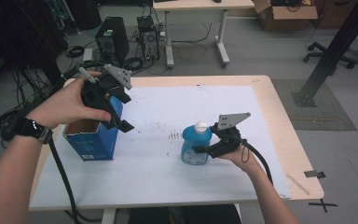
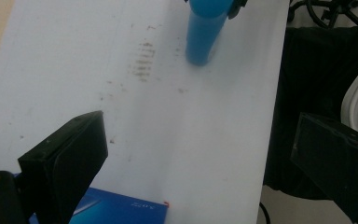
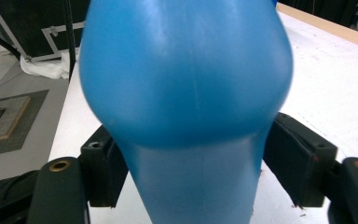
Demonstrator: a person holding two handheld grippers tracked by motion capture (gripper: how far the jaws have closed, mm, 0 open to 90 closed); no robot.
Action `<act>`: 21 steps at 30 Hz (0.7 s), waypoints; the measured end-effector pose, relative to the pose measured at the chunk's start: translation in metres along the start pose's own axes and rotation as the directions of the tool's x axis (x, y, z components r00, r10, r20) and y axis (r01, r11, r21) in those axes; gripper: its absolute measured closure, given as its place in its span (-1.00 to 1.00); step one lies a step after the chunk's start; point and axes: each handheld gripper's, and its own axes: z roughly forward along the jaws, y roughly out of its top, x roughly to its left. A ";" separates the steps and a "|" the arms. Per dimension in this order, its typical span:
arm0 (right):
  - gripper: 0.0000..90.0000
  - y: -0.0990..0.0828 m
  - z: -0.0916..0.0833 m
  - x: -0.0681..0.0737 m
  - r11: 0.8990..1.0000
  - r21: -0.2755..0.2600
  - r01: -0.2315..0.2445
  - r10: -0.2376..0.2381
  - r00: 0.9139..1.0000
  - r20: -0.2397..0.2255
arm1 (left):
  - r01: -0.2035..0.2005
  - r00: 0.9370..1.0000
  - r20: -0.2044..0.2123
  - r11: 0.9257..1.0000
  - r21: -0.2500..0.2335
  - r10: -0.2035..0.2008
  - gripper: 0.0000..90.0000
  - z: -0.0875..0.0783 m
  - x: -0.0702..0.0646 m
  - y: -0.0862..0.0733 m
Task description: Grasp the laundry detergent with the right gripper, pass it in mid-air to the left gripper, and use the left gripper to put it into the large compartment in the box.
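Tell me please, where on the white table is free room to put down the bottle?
The widest bare patch lies between the blue box and the blue bottle, reaching to the far edge of the table. The near strip before both is free too. It is crowded only at the box under the left gripper, and where the right gripper holds the bottle.

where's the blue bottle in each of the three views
High view: blue bottle stands right of centre on the white table top, in the right tool.
Left gripper view: at the top edge, centre-right.
Right gripper view: close up between the jaws.
Shared landmark: the white table top.
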 end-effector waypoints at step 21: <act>-0.08 0.004 -0.001 0.005 0.999 0.003 0.042 -0.042 0.999 0.002 | -0.005 1.000 -0.003 1.000 -0.001 0.005 -0.91 -0.003 -0.002 0.003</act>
